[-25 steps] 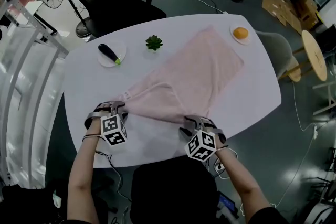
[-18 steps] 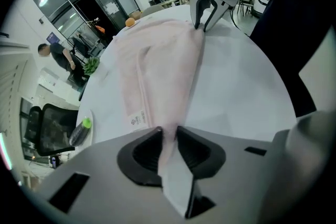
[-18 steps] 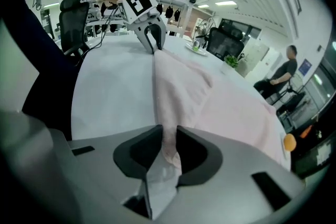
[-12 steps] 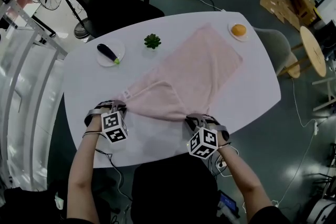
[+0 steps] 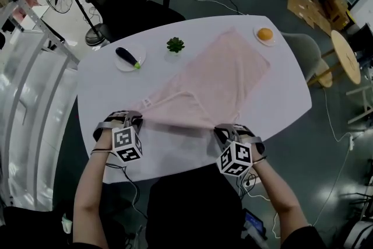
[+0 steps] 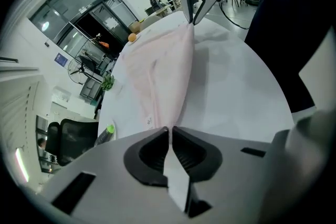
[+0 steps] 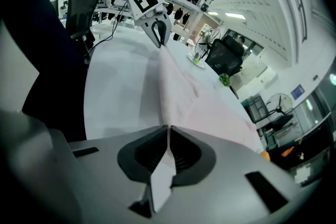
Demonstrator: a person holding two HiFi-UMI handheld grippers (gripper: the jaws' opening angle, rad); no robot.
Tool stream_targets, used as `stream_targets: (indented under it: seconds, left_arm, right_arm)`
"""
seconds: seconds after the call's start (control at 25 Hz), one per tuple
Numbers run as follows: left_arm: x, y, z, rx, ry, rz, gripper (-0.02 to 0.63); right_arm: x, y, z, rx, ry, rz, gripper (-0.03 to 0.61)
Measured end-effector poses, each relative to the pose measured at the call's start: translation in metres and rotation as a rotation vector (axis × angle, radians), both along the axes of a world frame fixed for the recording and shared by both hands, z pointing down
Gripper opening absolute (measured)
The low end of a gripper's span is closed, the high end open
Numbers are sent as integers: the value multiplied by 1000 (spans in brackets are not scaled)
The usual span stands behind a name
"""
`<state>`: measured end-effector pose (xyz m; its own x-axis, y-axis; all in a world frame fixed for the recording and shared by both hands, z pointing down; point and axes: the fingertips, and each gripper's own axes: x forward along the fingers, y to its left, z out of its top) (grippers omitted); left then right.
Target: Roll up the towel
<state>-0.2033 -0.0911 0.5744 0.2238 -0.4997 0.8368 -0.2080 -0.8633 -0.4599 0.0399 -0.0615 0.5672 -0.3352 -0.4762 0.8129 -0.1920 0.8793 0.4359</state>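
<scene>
Left tongs (image 5: 137,119) and right tongs (image 5: 221,130), just closed, clamp the towel (image 5: 227,76); the pinched edge hides inside them.

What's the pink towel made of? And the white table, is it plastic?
The towel looks like soft cloth, maybe cotton: matte, and it creases and folds over itself. The table looks hard and smooth, with a faint sheen; it may be laminate, painted wood or plastic, I cannot tell which.
</scene>
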Motion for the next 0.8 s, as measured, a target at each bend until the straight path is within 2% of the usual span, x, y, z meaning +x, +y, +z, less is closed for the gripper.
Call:
stream_targets:
  seconds: [0.16, 0.32, 0.56, 0.8]
  left_arm:
    - [-3, 20, -4, 13, -3, 18, 34]
    - [-6, 51, 1, -12, -2, 36, 34]
    - [-10, 105, 14, -84, 2, 55, 32]
    - [-7, 129, 30, -153, 11, 54, 32]
  right_arm:
    - [-2, 15, -9, 17, 8, -14, 23]
    - [-4, 39, -7, 1, 17, -35, 23]
    - [-6, 83, 8, -70, 25, -75, 23]
    - [-3, 100, 23, -135, 40, -89, 23]
